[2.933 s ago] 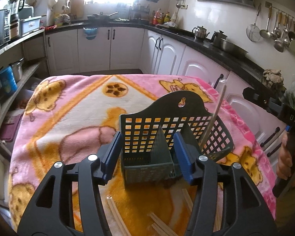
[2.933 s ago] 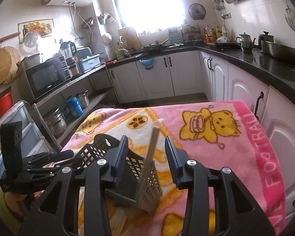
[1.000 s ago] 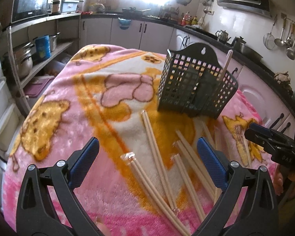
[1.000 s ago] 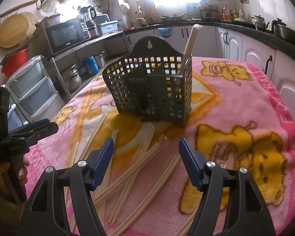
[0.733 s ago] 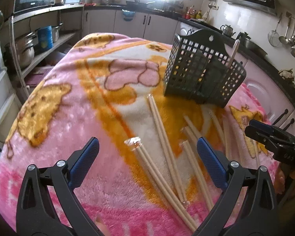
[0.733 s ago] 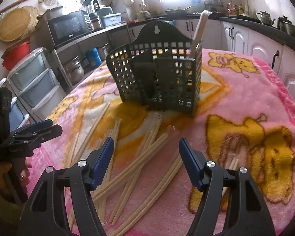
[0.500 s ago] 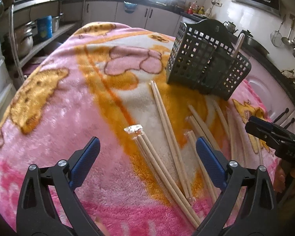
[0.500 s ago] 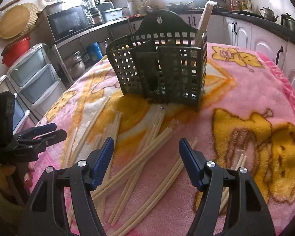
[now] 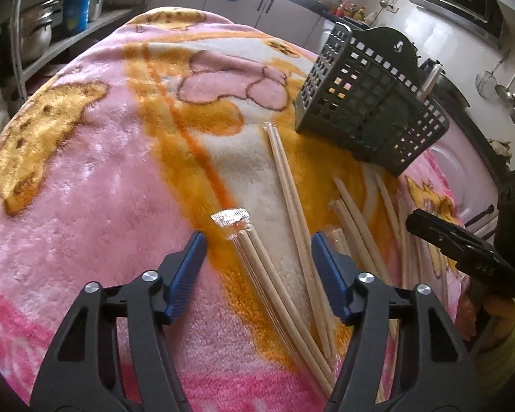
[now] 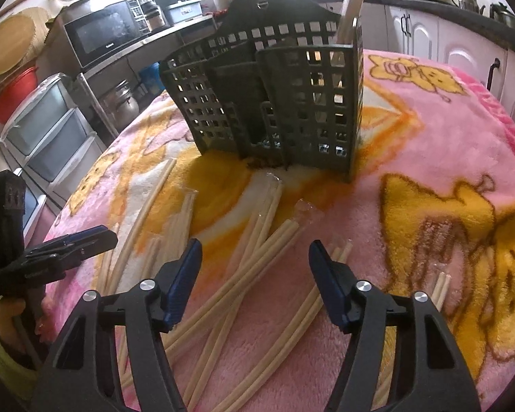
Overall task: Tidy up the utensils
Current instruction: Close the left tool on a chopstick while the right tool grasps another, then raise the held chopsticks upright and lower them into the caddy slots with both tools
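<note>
A dark grey slotted utensil basket stands on the pink and orange blanket, with one wrapped chopstick pair upright in its corner. Several pale wooden chopsticks lie scattered in front of it. My left gripper hangs low over a plastic-wrapped pair. Its jaws are closing, the pair lies between them, and the pads are clear of it. My right gripper is low over crossed chopsticks, its jaws closing slightly with no pad touching. Each gripper shows in the other view: right gripper, left gripper.
The blanket covers a table that drops off at the left and the near edge. A shelf with pots, a microwave and plastic drawers stand on the left. White cabinets run along the back and right.
Both grippers have sunk toward the chopsticks on the blanket. The left jaws have narrowed a lot around the wrapped pair. The right jaws have narrowed a little.
</note>
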Available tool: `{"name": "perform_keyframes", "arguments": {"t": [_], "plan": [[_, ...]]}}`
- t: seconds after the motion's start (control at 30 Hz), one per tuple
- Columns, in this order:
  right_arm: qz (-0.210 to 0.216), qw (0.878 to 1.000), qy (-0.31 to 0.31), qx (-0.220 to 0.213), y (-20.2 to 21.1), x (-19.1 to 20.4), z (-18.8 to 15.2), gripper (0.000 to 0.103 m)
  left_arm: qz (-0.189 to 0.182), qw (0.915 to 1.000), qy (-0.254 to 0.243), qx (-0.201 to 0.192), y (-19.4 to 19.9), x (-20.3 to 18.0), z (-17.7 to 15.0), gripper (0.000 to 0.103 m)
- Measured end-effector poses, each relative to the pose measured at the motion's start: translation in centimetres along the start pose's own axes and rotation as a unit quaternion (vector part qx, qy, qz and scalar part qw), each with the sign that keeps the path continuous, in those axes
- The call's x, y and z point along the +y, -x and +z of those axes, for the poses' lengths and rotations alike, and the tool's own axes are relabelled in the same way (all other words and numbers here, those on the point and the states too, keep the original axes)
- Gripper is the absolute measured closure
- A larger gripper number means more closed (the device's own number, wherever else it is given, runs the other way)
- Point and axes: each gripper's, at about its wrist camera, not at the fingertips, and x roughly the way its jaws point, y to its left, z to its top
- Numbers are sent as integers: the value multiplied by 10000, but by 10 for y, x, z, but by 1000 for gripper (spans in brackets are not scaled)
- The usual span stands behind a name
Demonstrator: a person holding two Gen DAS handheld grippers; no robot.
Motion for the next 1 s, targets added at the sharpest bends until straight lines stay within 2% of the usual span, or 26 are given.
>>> {"name": "perform_keyframes", "arguments": {"t": [0.2, 0.27, 0.37, 0.4, 0.5, 0.57, 0.77, 1.0], "plan": [[75, 9993, -327, 189, -14, -12, 7, 48, 135, 9998, 1, 109, -7, 0, 9, 64], [121, 9986, -467, 209, -15, -17, 10, 51, 243, 9996, -3, 117, -9, 2, 11, 81], [145, 9980, -581, 212, -16, -22, 14, 57, 279, 9995, 64, 123, -11, 7, 14, 91], [160, 9977, -628, 219, -18, -23, 16, 59, 254, 9996, 56, 113, -10, 7, 14, 92], [162, 9970, -718, 244, -20, -27, 20, 73, 279, 9996, 13, 102, -9, 7, 14, 97], [225, 9967, -738, 243, -21, -28, 22, 87, 247, 9997, 8, 76, -6, 6, 15, 100], [359, 9978, -554, 8, -1, -20, 27, 92, 91, 9997, -175, -124, 11, -6, 20, 101], [484, 9976, -203, -458, 42, -2, 37, 94, -70, 9972, -470, -577, 47, -31, 41, 101]]}}
